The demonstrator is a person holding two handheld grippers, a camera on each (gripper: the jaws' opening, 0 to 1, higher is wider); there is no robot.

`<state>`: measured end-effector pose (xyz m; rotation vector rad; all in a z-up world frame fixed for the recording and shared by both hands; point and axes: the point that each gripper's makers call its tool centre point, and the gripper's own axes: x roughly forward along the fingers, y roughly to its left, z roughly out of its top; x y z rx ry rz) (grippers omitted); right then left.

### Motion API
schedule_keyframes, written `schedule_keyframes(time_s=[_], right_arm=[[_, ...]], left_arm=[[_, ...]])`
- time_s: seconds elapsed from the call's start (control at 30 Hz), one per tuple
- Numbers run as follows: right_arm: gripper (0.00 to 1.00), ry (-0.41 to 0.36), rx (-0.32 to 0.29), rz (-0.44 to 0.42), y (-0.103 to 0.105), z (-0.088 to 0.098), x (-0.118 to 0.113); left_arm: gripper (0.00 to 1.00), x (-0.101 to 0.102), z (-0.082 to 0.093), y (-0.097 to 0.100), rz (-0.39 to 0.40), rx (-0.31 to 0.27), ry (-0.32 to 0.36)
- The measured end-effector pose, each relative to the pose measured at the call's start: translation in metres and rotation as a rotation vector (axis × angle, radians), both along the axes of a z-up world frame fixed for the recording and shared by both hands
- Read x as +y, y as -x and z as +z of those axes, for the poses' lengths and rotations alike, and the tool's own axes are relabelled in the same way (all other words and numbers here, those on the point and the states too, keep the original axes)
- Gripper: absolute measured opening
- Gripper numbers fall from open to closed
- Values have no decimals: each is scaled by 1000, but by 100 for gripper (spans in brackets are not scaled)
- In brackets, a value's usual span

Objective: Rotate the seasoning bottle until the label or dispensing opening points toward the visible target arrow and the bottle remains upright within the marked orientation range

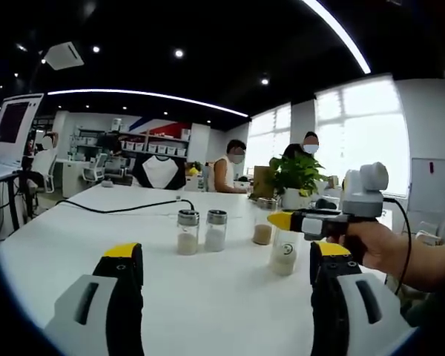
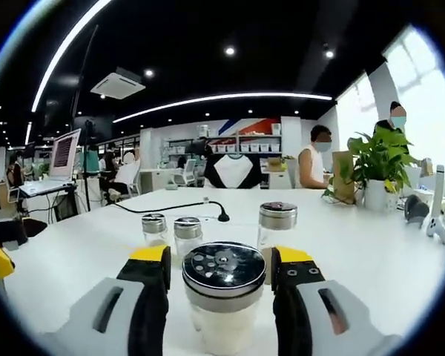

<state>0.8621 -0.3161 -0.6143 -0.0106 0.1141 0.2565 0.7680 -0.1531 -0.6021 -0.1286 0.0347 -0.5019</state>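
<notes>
Left tongs [image 1: 226, 278] gape wide over bare white table [image 1: 52, 245]. Two small shakers [image 1: 202, 231] stand mid-table, well apart from any edge. Right tongs [image 2: 221, 276] bracket the upright seasoning bottle [image 2: 223, 297], its perforated lid facing up; whether the jaws touch it I cannot tell.

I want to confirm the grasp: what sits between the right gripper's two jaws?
In the right gripper view, a seasoning bottle with a perforated dark lid stands upright between the right gripper jaws.
</notes>
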Motion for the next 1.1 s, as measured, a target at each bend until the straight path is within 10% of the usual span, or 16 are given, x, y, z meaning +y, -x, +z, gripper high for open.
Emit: schedule_keyframes(time_s=[1.1], right_arm=[[42, 29, 7, 48, 0, -3, 1]], left_arm=[[98, -1, 0, 1, -2, -2, -12]])
